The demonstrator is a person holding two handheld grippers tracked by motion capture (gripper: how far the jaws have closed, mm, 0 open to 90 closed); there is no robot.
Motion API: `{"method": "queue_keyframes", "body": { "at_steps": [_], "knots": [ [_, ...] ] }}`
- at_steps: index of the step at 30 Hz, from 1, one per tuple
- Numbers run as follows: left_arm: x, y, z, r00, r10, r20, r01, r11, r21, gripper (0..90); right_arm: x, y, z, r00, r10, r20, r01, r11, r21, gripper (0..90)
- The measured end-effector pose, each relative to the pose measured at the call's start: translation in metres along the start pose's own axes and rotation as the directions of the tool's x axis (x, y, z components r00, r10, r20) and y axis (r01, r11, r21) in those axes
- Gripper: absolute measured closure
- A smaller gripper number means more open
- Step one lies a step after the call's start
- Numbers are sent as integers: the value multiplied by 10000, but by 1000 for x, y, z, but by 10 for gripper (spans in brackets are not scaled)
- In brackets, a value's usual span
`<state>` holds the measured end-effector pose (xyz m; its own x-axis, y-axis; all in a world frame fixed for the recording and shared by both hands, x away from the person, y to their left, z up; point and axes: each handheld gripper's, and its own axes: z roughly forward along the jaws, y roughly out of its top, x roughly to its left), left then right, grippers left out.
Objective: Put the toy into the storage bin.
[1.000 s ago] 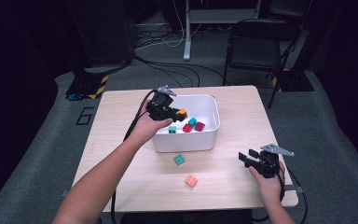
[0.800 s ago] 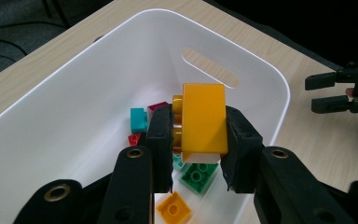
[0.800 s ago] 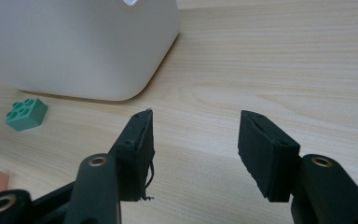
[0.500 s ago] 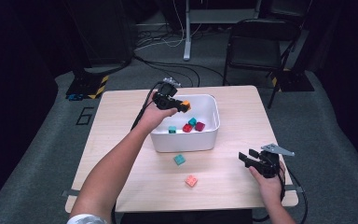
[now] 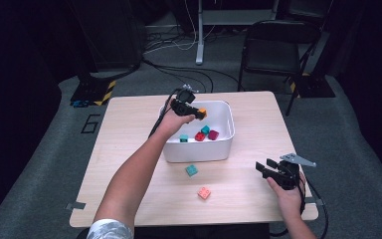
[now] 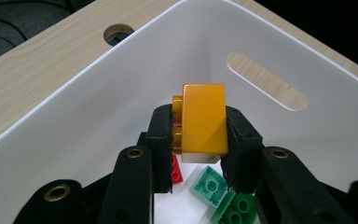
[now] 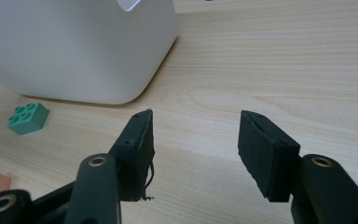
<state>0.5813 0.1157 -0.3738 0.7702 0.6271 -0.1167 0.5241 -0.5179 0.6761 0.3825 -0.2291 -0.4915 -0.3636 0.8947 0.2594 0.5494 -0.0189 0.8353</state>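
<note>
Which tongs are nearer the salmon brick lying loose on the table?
Right. The right tongs sit open on the table to the right of the salmon brick. The left tongs are farther back over the white bin, gripping an orange brick.

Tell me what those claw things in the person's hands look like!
Both are black. The left gripper has two chunky jaws with round brass-coloured rivets. The right gripper carries a grey three-cornered plate on top. A black cable trails from each. A pale patterned sleeve covers the upper left arm.

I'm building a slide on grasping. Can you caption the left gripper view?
Left gripper clamps an orange brick above the white bin, green bricks lying below.
</note>
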Motion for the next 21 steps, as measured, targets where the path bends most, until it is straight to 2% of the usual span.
{"method": "queue_keyframes", "body": {
  "at_steps": [4,10,16,17,21],
  "knots": [
    [-2,-1,5,9999,7,-117,-5,9999,172,672,0,0,0,10000,4,-42,-4,10000,-22,450],
    [-5,0,1,9995,-175,-263,175,9998,-10,625,1,0,1,10000,-9,-65,9,10000,-6,450],
    [-5,0,-14,9995,-78,-322,74,9999,-127,621,0,0,1,9999,32,-98,-32,10000,7,450],
    [-8,-2,-23,9993,-21,-370,11,9996,-271,621,0,0,1,9999,71,-91,-71,10000,5,450],
    [-13,-3,-36,9993,23,-367,-38,9991,-422,612,-1,-1,2,9998,191,-116,-190,9998,35,450]
  ]
}}
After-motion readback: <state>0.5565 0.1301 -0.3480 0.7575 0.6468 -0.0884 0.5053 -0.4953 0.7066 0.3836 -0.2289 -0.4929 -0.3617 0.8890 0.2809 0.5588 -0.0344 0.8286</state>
